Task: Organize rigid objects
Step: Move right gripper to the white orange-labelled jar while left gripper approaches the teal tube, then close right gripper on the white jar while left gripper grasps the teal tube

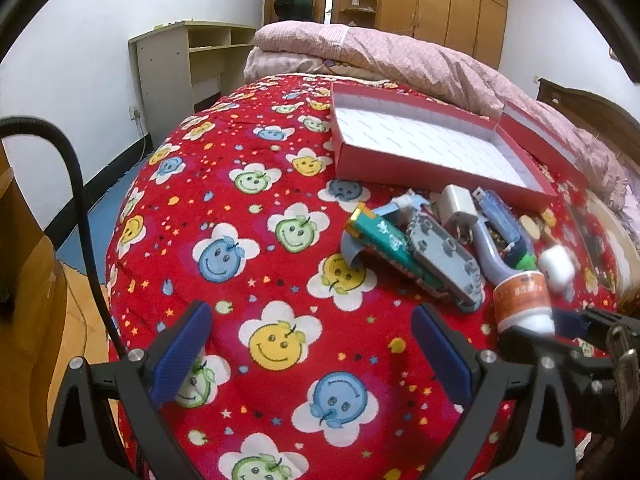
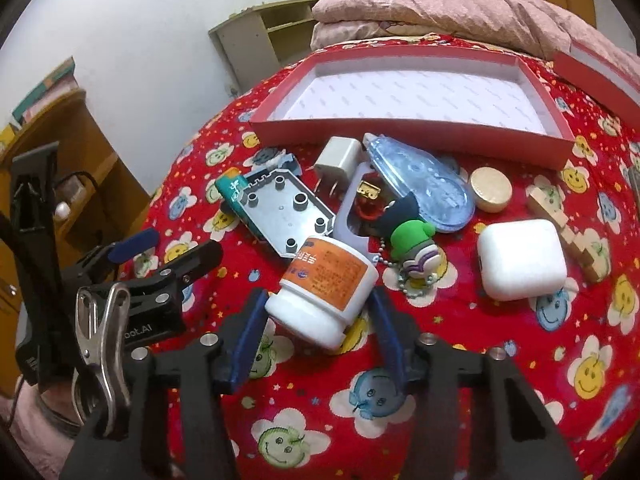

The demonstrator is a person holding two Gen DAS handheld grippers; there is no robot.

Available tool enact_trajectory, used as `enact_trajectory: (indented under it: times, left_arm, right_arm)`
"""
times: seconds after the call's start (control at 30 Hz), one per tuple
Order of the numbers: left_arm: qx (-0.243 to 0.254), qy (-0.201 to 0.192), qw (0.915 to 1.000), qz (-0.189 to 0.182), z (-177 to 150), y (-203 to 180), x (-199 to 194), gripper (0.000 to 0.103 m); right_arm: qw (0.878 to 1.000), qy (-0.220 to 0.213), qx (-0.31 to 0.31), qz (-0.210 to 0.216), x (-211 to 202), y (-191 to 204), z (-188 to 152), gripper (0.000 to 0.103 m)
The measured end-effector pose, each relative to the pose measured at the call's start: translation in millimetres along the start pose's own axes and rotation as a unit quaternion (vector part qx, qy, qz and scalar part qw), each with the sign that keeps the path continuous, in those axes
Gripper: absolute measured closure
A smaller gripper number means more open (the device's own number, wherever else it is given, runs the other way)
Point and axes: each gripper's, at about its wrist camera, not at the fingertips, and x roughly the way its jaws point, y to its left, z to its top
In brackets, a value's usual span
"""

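Observation:
A pile of small objects lies on the red smiley bedspread before an empty red box [image 2: 408, 126] [image 1: 420, 160]. My right gripper [image 2: 318, 322] is open, its blue pads on either side of a white bottle with an orange label [image 2: 324, 284] [image 1: 522, 300] that lies on its side. Whether the pads touch it is unclear. Behind it lie a grey plastic plate [image 2: 284, 208], a teal tube [image 2: 230, 188], a white charger [image 2: 340, 158], a blue correction-tape case [image 2: 424, 180], a green-capped keychain figure [image 2: 414, 246] and a white case [image 2: 520, 260]. My left gripper [image 1: 312, 352] is open and empty over bare bedspread.
The box's red lid [image 2: 592, 68] lies at the right. A gold round tin [image 2: 490, 190] and wooden blocks [image 2: 568, 228] lie right of the pile. A folded pink quilt [image 1: 380, 52] sits beyond the box. The bed edge drops away on the left.

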Motion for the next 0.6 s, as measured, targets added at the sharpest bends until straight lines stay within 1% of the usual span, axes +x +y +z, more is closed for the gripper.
enact_trajectory:
  times: [0.13,0.27,0.33,0.43,0.53,0.6]
  left_arm:
    - [0.008,-0.011,0.9999,0.001,8,-4,-3,0.001]
    - [0.012,-0.025,0.9996,0.004,19,-4,-5,0.003]
    - [0.013,-0.03,0.9994,0.006,25,-6,-5,0.012]
    - [0.009,-0.034,0.9994,-0.001,32,-10,-2,0.019]
    - [0.007,-0.031,0.9995,-0.004,40,-14,6,0.022]
    - [-0.001,-0.028,0.9996,0.0,44,-13,11,0.022]
  right_arm:
    - [1.0,-0.006,-0.004,-0.006,-9,-5,-3,0.053]
    - [1.0,-0.005,-0.01,-0.025,-17,-11,-9,0.053]
    - [1.0,-0.003,-0.005,-0.029,-21,-17,-11,0.053]
    - [0.999,-0.002,-0.001,-0.043,-28,-25,-12,0.054]
    - [0.999,-0.009,0.002,-0.05,-33,-32,-13,0.054]
    - [0.999,-0.011,0.002,-0.049,-35,-34,-14,0.055]
